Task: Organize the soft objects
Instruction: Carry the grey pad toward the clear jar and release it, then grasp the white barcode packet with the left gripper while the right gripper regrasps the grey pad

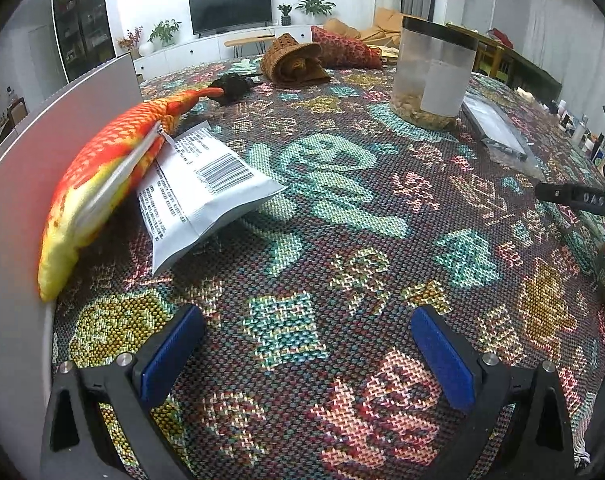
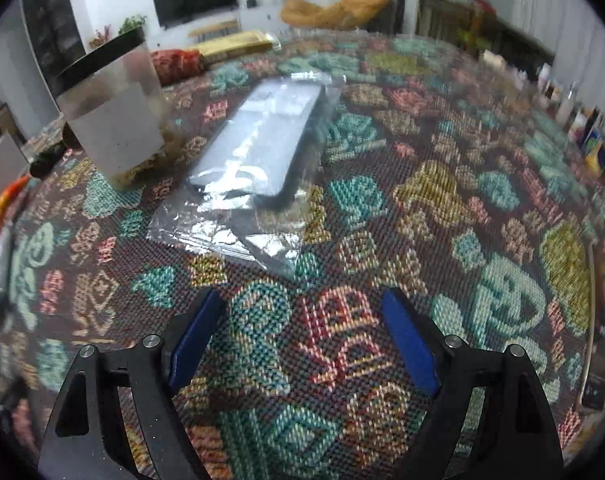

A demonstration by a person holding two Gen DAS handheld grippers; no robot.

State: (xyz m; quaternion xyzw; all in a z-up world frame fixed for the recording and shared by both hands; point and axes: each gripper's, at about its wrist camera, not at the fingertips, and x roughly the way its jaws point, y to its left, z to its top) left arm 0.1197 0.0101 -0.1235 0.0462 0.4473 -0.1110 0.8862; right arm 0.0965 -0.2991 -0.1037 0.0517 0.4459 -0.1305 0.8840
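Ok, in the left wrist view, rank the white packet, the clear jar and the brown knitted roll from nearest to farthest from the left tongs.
1. White packet, near left, tucked under the orange pillow.
2. Clear jar, farther back on the right.
3. Brown knitted roll, at the far edge, centre.

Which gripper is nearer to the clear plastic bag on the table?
Right. The right gripper is open just before the clear plastic bag; the left gripper has it far off to its right.

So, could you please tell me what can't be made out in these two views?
- Left wrist: white packet, upper end hidden under the orange fish plush; print too small.
- Left wrist: dark toy, too small to identify.
- Right wrist: plastic-wrapped item, glare and blur hide what it is.
- Jar: contents blurred behind frosted wall.
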